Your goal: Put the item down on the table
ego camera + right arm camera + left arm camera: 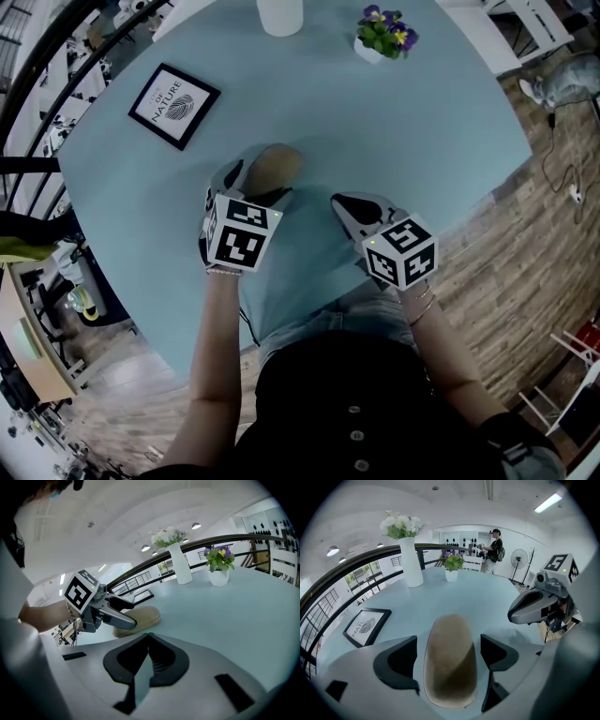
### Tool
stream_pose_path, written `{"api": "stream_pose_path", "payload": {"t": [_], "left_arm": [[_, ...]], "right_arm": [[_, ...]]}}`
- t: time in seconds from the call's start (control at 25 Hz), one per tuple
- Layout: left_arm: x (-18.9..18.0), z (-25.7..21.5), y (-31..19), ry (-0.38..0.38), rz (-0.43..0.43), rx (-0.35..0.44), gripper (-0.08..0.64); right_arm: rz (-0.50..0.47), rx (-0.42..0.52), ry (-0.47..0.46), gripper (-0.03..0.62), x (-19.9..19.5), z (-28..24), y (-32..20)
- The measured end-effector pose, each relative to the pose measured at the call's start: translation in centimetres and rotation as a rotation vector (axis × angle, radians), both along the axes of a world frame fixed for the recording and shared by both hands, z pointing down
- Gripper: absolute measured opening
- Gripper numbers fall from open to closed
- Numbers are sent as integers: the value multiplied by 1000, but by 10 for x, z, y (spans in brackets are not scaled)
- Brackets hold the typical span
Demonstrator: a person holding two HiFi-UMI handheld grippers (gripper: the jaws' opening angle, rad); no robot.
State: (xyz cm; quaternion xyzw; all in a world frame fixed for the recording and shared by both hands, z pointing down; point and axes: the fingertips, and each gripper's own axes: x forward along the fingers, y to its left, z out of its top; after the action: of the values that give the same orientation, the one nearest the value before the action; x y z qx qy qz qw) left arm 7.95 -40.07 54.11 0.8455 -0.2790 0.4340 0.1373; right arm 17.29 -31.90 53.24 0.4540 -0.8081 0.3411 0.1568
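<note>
My left claw (449, 644) is released, its two dark pads (401, 660) apart. The tan item (450, 663) lies lengthwise between them with a thin gap on either side. It is a long rounded oval with a matte, suede-like skin, shaped like the closed toe of a slipper, darker toward me and paler at its far end. From my right claw's view it lies flat on the bench (422, 122), with a lighter edge along its underside, and the left claw reaches over its near end. It sits at the near middle of the top, just ahead of my body.

My right claw (149, 635) is clenched, tips pressed together on nothing, and hovers beside the left one, apart from the item.

The bench is round, with a smooth pale blue-green top. It carries one black-framed print (174, 105) on my left. One tall white vase (411, 562) of white flowers stands at the far edge. One small white pot (384, 33) of purple flowers stands just right of the vase.

That makes one tan item, two claws and three ornaments.

The floor (525, 244) is grey-brown wood plank, with a dark cable (562, 173) trailing across it. A curved black railing (347, 571) runs behind the bench on the left. In the white room beyond, one person (494, 550) stands near a pedestal fan (518, 557).
</note>
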Motion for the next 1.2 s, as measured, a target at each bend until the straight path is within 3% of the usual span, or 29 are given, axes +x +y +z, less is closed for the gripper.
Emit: {"api": "stream_pose_path", "payload": {"t": [0.32, 0.56, 0.88, 1.2], "left_arm": [[-10, -37, -2, 105, -108, 60, 419], [-16, -67, 8, 157, -129, 111, 419], [-19, -98, 30, 278, -119, 115, 410], [-34, -130, 36, 340, -190, 224, 403]], "right_arm": [[8, 96, -5, 5, -4, -29, -10], [-12, 142, -3, 6, -10, -52, -9], [-46, 198, -13, 5, -20, -79, -11], [-86, 256, -25, 5, -28, -106, -15]]}}
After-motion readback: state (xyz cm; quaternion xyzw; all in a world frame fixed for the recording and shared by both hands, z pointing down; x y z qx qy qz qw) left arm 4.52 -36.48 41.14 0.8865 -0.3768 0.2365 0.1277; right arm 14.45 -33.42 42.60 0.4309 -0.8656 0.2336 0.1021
